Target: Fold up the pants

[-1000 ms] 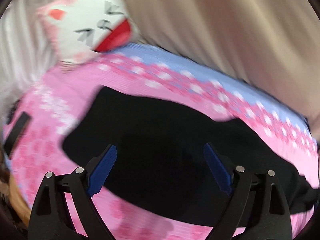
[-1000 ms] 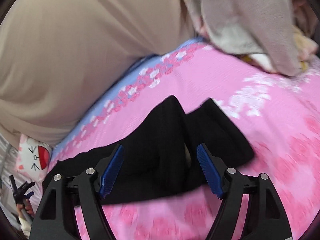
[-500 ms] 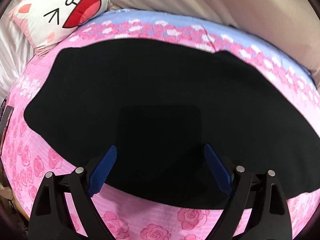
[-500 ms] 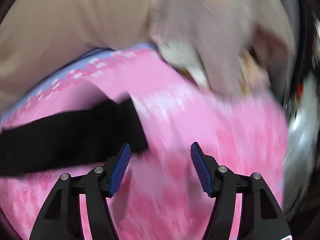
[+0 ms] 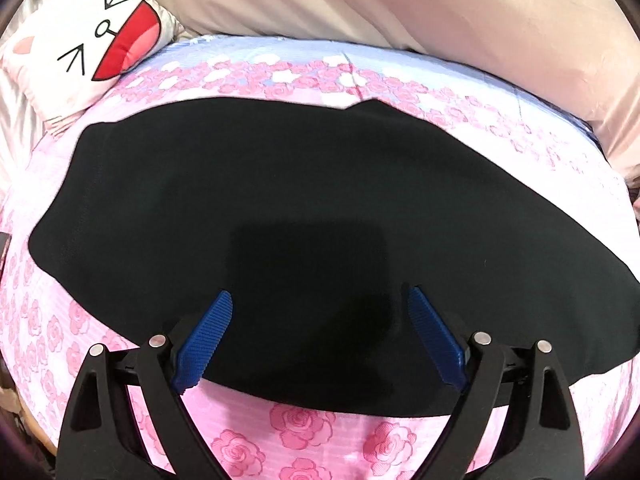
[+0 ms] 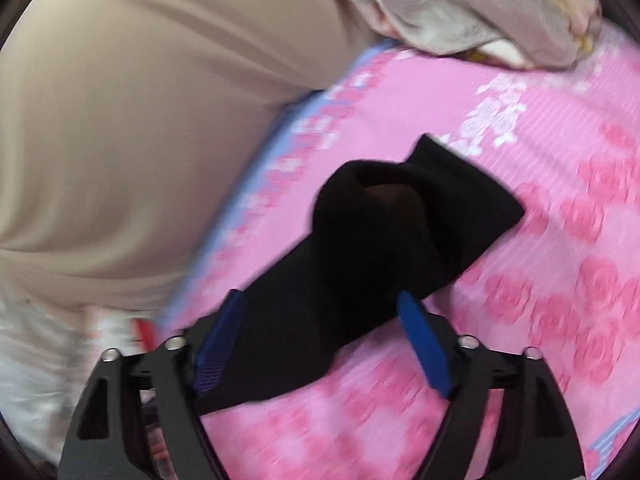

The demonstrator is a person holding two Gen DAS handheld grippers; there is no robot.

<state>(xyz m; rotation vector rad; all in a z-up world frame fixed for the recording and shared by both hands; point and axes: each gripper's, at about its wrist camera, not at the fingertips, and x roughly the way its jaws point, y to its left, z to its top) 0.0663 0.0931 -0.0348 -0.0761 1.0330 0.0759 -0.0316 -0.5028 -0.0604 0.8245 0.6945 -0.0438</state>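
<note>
Two hand-held grippers in play, so we go left to right. Left hand-held gripper (image 5: 318,332): jaws wide apart, nothing pinched. A second ago it sat farther back with a blurred view; now it has dropped in close over the pants (image 5: 280,216), which lie spread flat and dark across the pink rose-print bed sheet (image 5: 304,432), near edge just under the blue pads (image 5: 208,336). Cat cushion (image 5: 92,36) sits at the far left corner of the bed, clear of the cloth. Right hand-held gripper (image 6: 320,344): jaws are opening. Half a second ago it had swung off over bare sheet; now it is back over the leg end of the pants (image 6: 380,248), which is bunched and doubled on itself. Cloth lies between the pads, but they do not press on it. Beige clothes pile (image 6: 460,12) stays at the far edge. Our read: one end released, both grippers empty, the pants stay on the bed, next grasp likely at the near edge for a fold.
</note>
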